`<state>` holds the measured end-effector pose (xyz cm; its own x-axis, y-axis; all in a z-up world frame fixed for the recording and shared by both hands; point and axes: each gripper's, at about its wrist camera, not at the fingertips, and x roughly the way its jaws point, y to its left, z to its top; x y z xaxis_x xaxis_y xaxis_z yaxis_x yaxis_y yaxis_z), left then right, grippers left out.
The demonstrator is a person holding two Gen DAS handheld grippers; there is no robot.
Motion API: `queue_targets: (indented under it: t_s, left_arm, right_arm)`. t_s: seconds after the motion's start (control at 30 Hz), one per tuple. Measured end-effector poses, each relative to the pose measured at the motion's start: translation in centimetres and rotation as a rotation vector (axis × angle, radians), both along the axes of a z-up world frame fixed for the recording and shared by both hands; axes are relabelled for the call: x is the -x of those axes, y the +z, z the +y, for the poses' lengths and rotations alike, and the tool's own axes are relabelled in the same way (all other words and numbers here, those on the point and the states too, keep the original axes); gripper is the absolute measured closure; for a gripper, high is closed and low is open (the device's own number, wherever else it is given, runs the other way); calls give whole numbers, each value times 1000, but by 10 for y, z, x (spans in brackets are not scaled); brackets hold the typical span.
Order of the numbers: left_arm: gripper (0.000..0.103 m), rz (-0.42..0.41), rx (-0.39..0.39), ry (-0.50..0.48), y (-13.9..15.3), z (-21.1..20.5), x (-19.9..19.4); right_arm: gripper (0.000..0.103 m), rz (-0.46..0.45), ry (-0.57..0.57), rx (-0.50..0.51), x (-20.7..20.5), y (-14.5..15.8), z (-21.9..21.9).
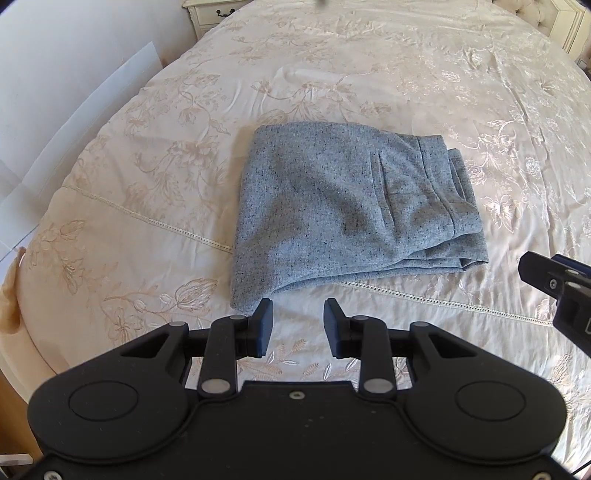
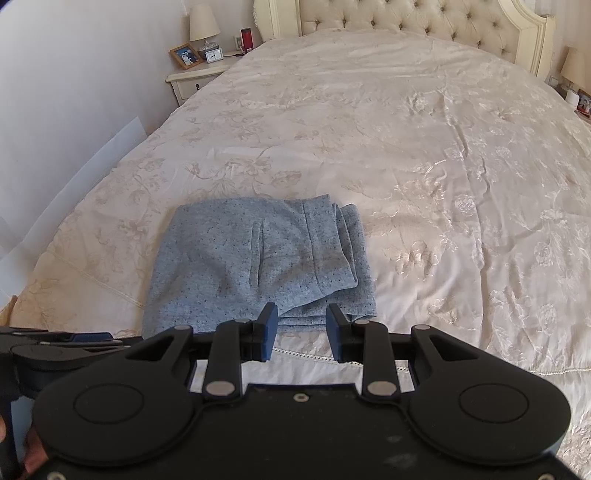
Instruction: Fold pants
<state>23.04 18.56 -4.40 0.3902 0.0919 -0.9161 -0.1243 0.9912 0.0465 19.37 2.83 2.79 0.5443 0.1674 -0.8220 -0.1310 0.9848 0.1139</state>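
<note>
Left wrist view looks down on grey pants (image 1: 332, 199) lying folded into a compact, roughly square stack on a cream bedspread (image 1: 461, 110) with a floral pattern. The left gripper (image 1: 298, 328) hangs just short of the stack's near left corner, fingers parted with only bedspread between them, grasping nothing. The right gripper (image 2: 302, 332), seen from its own wrist view, likewise stands released, its parted fingers framing the stack's near right edge without touching cloth. Layered edges show along the right side and near right corner, where the waistband and a pocket slit face up; the lower layers stick out a little past the top one there. The fold looks finished or nearly so. To finish well, the sensible move would be to leave the stack undisturbed, or only nudge those loose right edges flush, pressing lightly and pulling away without snagging the top layer. A nightstand (image 2: 195, 79) and headboard (image 2: 406, 22) sit far beyond.
</note>
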Motion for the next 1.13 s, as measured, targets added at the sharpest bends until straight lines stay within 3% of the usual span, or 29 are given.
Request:
queue_targets:
  t_s: [1.13]
  left_arm:
    - [62, -6, 0, -15, 0, 3, 3]
  right_arm:
    - [72, 3, -4, 0, 4, 0, 7]
